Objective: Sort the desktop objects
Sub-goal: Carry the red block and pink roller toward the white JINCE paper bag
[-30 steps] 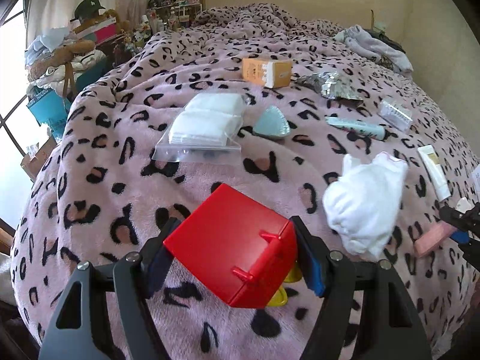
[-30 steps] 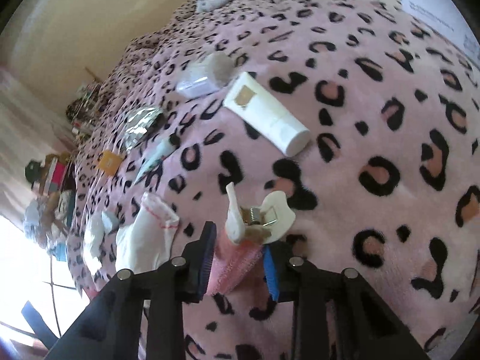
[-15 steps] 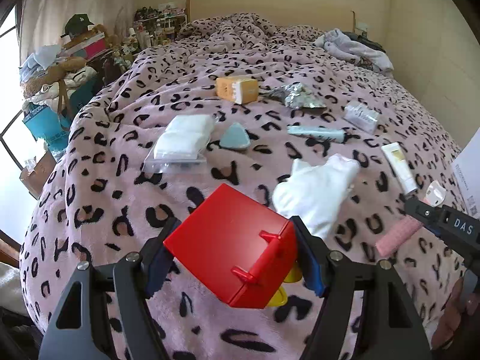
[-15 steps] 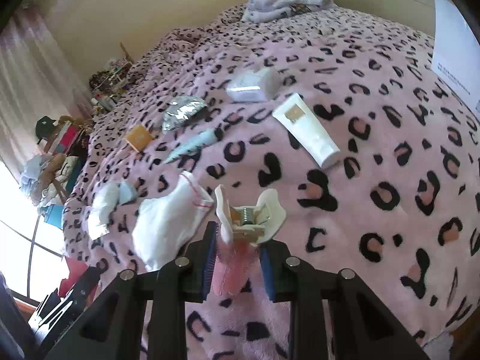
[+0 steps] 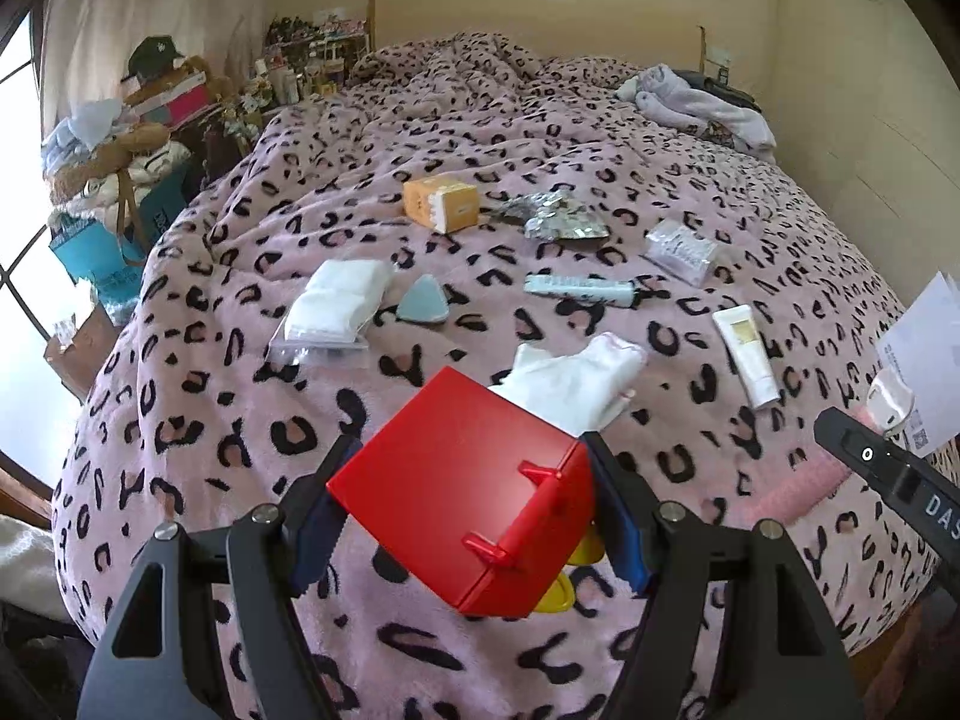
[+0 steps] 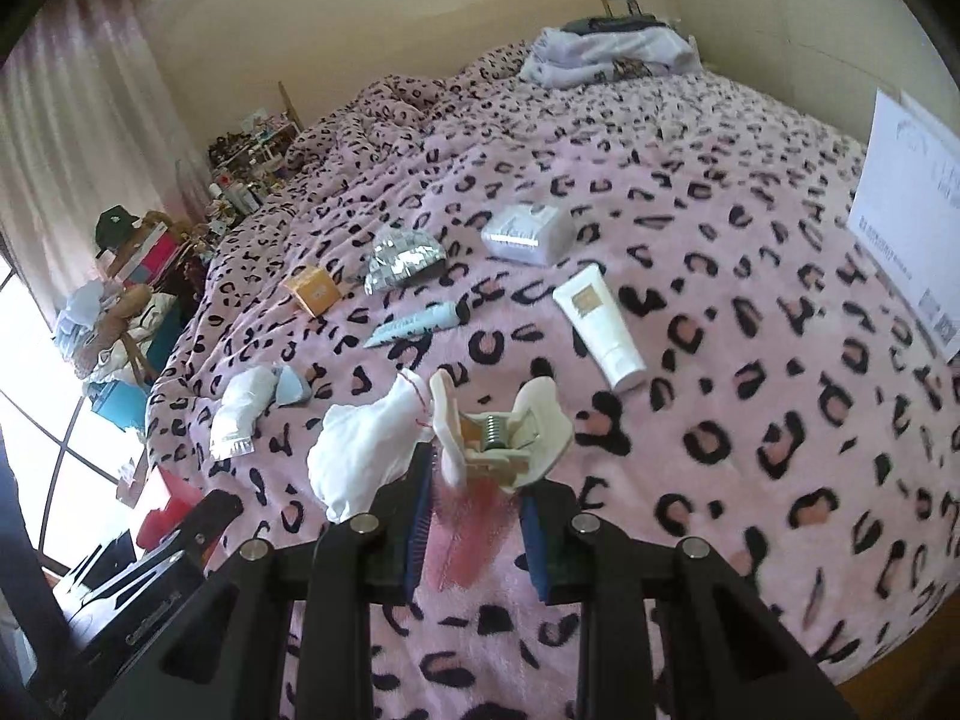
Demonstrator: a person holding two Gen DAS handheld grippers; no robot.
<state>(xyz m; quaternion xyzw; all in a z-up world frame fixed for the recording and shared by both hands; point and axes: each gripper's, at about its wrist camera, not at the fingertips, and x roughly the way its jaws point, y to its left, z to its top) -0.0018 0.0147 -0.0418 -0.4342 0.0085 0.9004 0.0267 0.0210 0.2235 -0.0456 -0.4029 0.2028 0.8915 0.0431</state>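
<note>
Left gripper [image 5: 465, 516] clamps a glossy red box [image 5: 462, 498]; right gripper [image 6: 474, 516] clamps a fuzzy pink clip [image 6: 480, 480].

Box [image 5: 441, 203] behind pouch [image 5: 338, 303], tube [image 5: 746, 355] right.

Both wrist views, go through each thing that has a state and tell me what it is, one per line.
left claw: shut on red box
red box: lid closed, tilted, held off the blanket
right claw: shut on pink cloth
pink cloth: pinched, cream hair clip on it
cream hair clip: clamped on the cloth
white tube: capped, lying flat
teal tube: capped, lying flat
</note>
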